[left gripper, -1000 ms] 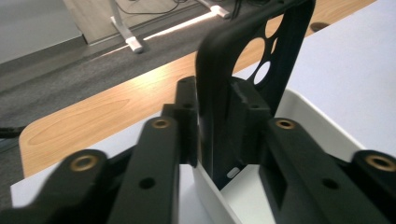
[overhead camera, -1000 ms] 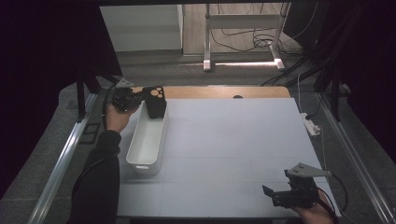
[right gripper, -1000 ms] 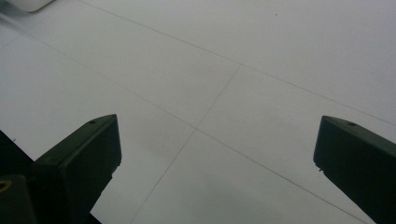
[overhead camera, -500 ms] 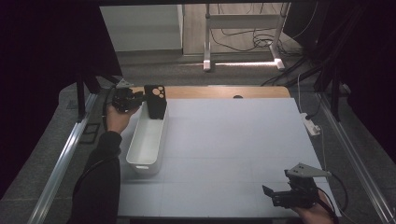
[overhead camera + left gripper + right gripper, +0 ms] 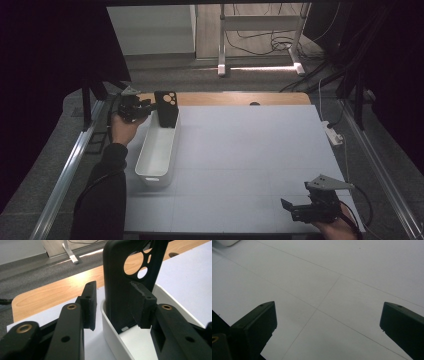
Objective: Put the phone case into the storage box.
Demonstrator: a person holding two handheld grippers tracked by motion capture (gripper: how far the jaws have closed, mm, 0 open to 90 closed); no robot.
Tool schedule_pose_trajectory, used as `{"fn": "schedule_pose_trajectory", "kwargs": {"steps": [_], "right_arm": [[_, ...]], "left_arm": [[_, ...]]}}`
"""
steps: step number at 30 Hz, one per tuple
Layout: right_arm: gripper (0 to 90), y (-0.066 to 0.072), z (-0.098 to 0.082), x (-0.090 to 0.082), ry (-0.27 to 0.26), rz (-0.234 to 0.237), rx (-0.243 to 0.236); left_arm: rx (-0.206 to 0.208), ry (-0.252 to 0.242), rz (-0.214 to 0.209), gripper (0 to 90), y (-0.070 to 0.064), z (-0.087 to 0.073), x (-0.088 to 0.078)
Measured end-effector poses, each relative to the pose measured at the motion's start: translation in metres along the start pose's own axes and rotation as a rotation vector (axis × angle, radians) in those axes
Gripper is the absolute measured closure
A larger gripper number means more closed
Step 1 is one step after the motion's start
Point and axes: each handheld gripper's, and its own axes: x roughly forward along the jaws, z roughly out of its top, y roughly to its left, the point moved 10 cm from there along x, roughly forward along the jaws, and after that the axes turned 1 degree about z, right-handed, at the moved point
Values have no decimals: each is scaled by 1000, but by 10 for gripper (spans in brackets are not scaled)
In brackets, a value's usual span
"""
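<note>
The left gripper [image 5: 112,306] is at the far left of the table, and its two black jaws have just been opening. The black soft phone case with round camera holes [image 5: 130,277] stands between the jaws, but there is a clear gap on the left side and the right pad seems only to be beside it, so I judge it is released and no longer clamped. The case stands nearly upright at the far end of the long white plastic bin [image 5: 159,150], its lower edge inside the bin and its back leaning toward the far wall. The bin lies along the left side of the white table surface [image 5: 260,150], just near the wooden strip at the far edge.

The right gripper [image 5: 305,210] rests at the near right corner, well apart from the bin, with its jaws spread wide and nothing between them.

To my eye, the step in hand is the letting go of the case after placing it in the bin. The next move calls for drawing the left gripper straight back, without brushing the case, because it stands tall and could tip over or fall out.
</note>
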Motion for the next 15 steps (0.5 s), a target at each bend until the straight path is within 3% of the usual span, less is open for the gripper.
{"fn": "schedule_pose_trajectory", "kwargs": {"steps": [8,15], "right_arm": [[10,1,0,0,3,-1,0],[10,1,0,0,5,-2,-2]], "left_arm": [[-37,4,-37,485,-5,-7,-8],[-43,5,-58,422,-9,-11,-15]]}}
